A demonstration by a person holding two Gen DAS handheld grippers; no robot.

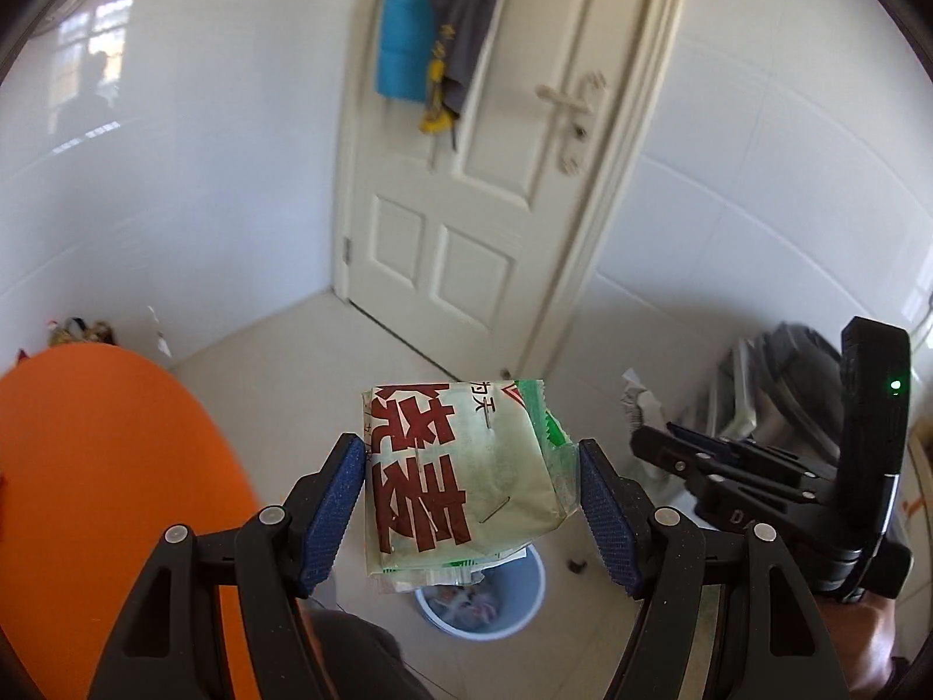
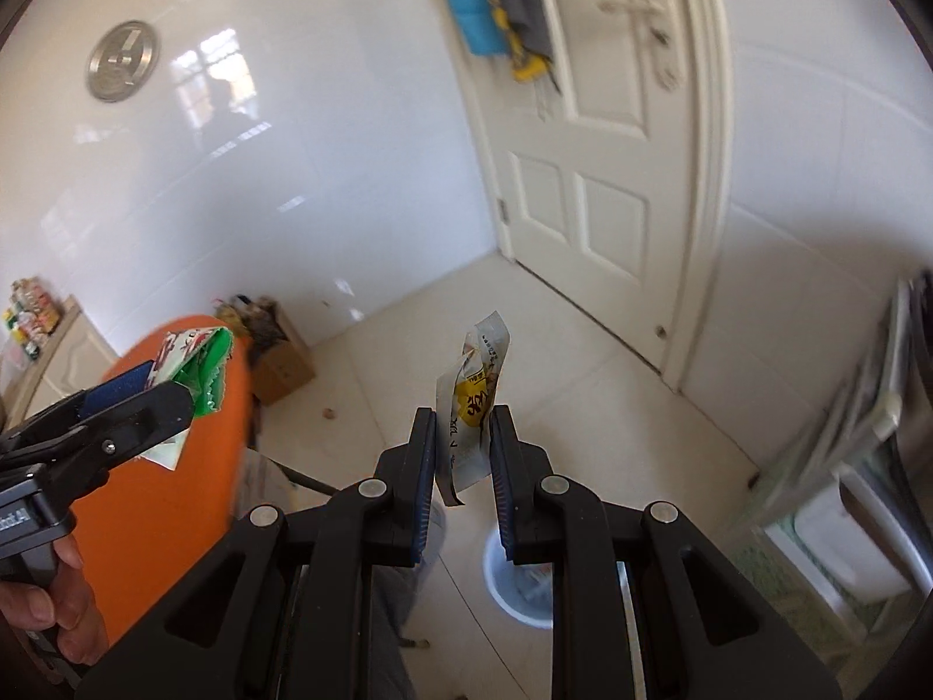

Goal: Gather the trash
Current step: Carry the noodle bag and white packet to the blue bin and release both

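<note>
Left hand-held gripper (image 1: 469, 504) is clamped across a folded green-and-white wrapper (image 1: 460, 472), held above the blue bin (image 1: 528, 601) on the floor. Right hand-held gripper (image 2: 463, 455) pinches a crumpled sachet (image 2: 475, 396) by its lower half. Both pieces look light, thin and slippery, so a hold across the folded middle seems safest.

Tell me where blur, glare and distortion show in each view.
Left wrist view: the door is motion-smeared and bowed by the fisheye, while the green wrapper stays sharp. Right wrist view: window glare on the wall tiles, and the right edge is blurred.
</note>
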